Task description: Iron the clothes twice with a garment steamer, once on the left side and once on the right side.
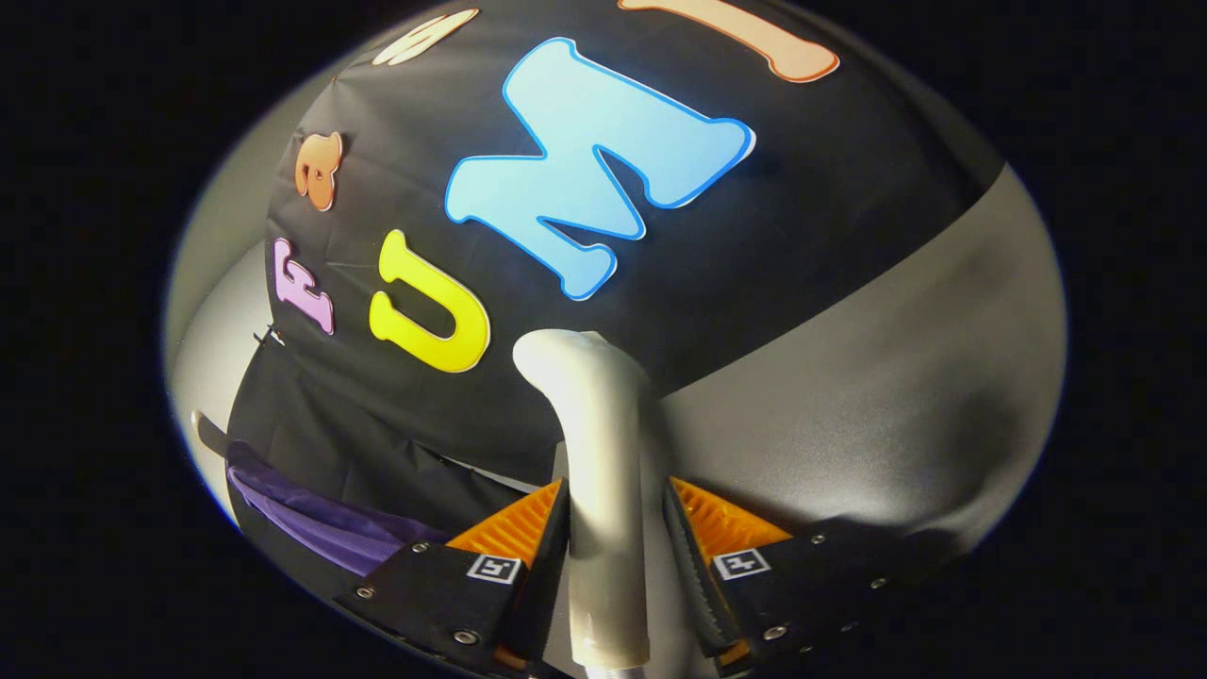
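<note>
A white garment steamer (594, 453) with a bent head stands upright between my fingers, its handle running down between the two pads and its nozzle end curving away beyond them. My gripper (613, 556) is shut on that handle, both fingers pressing its sides. A purple garment (311, 519) hangs off to the left of the left finger, against the black cloth wall, with part of it hidden behind that finger.
The black cloth wall (801, 217) stands close ahead. A grey surface (896, 377) spreads to the right of the steamer. A pale wall strip (212, 311) shows left of the cloth, near a thin rod (209, 432) by the garment.
</note>
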`<state>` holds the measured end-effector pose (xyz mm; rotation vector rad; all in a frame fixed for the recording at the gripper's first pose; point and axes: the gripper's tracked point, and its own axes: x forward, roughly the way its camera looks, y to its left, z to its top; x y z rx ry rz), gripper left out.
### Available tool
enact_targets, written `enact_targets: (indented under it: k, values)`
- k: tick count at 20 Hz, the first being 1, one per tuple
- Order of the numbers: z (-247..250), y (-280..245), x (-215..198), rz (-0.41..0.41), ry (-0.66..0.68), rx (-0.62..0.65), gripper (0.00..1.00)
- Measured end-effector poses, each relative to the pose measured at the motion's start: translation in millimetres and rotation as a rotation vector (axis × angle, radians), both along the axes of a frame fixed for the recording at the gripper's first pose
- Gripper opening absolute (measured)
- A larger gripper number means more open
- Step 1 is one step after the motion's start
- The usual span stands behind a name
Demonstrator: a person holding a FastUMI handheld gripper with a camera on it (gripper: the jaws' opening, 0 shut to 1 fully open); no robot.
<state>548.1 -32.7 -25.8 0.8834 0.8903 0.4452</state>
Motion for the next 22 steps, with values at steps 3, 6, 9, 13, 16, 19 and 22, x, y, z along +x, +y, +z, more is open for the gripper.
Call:
enact_targets:
  k: [3,6,9,13,16,19,22]
  values:
    - [-0.7,0.8,-1.8,0.002,0.014,0.056,0.41]
    - [2.2,-1.6,-5.8,-0.010,-0.016,0.042,0.36]
    - [26.4,-1.9,-19.3,-0.024,-0.118,-0.009,0.33]
    - [43.7,7.1,-59.9,-0.013,-0.259,-0.085,0.33]
    - [52.7,15.3,-99.0,-0.012,-0.308,-0.072,0.34]
    - [60.5,11.6,-132.8,-0.062,-0.361,-0.101,0.33]
    - [72.6,8.9,-174.7,-0.117,-0.425,-0.149,0.33]
